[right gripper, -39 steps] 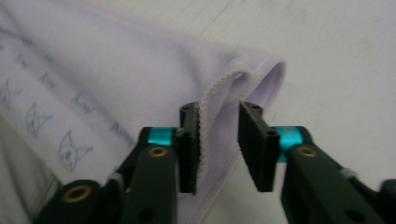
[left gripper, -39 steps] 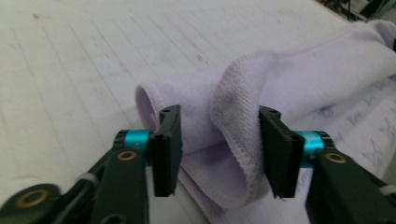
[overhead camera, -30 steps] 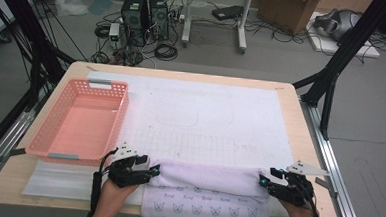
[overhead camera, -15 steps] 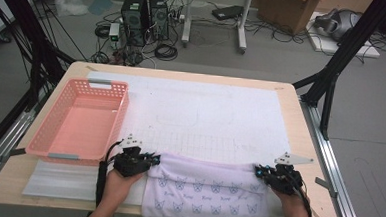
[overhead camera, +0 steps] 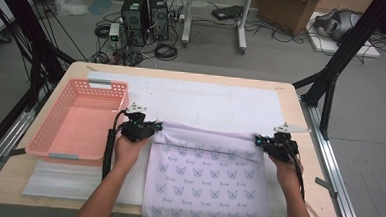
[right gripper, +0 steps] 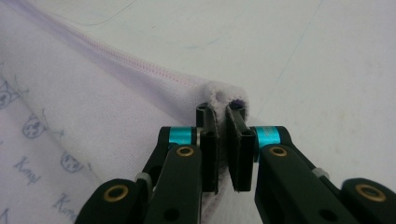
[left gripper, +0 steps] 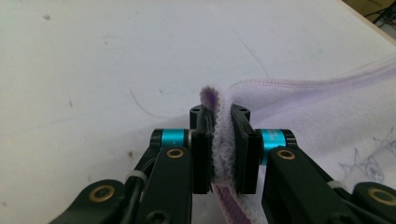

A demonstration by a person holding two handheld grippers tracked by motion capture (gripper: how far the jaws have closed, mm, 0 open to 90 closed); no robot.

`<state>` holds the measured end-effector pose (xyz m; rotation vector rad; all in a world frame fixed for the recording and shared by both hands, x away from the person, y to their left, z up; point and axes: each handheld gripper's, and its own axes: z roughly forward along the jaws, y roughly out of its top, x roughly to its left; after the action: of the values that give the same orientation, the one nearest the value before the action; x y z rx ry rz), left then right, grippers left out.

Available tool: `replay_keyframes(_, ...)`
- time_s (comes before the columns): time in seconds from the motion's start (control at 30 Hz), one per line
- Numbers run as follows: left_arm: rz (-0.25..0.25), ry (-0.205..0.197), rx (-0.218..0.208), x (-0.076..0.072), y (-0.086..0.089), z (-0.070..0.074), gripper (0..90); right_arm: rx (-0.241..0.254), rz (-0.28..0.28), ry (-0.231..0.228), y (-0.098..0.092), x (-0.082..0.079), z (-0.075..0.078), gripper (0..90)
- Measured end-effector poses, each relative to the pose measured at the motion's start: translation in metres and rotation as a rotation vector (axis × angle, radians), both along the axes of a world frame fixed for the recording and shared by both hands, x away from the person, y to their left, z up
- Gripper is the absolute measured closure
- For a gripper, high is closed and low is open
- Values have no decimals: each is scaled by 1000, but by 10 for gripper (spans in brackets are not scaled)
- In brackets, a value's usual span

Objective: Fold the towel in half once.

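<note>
Towel (overhead camera: 207,174) print: cat faces w/ script word, unreadable.

A short cursive word is printed over and over on the lilac towel (right gripper: 70,126), each one beside a small drawn face. In the right gripper view the clearest copy (right gripper: 25,170) seems to start "Kur", and the remaining letters are too blurred to read. In the high view the print on the towel (overhead camera: 205,174) is too small to make out.
</note>
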<state>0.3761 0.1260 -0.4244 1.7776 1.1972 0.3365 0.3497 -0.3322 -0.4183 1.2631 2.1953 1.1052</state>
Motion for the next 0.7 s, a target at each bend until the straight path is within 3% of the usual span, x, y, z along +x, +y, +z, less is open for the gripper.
replay_keyframes(0.07, 11, 25, -1, 9, 1, -3, 797, -16, 2, 9, 1, 10, 1, 850)
replay_keyframes(0.2, 29, 28, 9, 23, -1, -8, 796, -49, 3, 28, 5, 30, -2, 848)
replay_keyframes(0.27, 47, 22, -21, 26, 0, -11, 796, -35, -9, 33, 5, 37, -6, 848)
replay_keyframes(0.4, 38, 33, 6, 26, -3, -17, 771, -17, -28, 54, 5, 43, -12, 836)
replay_keyframes(0.5, 37, 20, -6, 22, -3, -14, 596, -3, -55, 61, 4, 42, -12, 656)
replay_keyframes(0.57, 30, 6, -17, 18, -1, -12, 517, 8, -72, 47, 0, 39, -8, 612)
replay_keyframes(0.7, 24, -11, -42, 9, 5, -11, 511, 34, -90, 32, -7, 30, 0, 559)
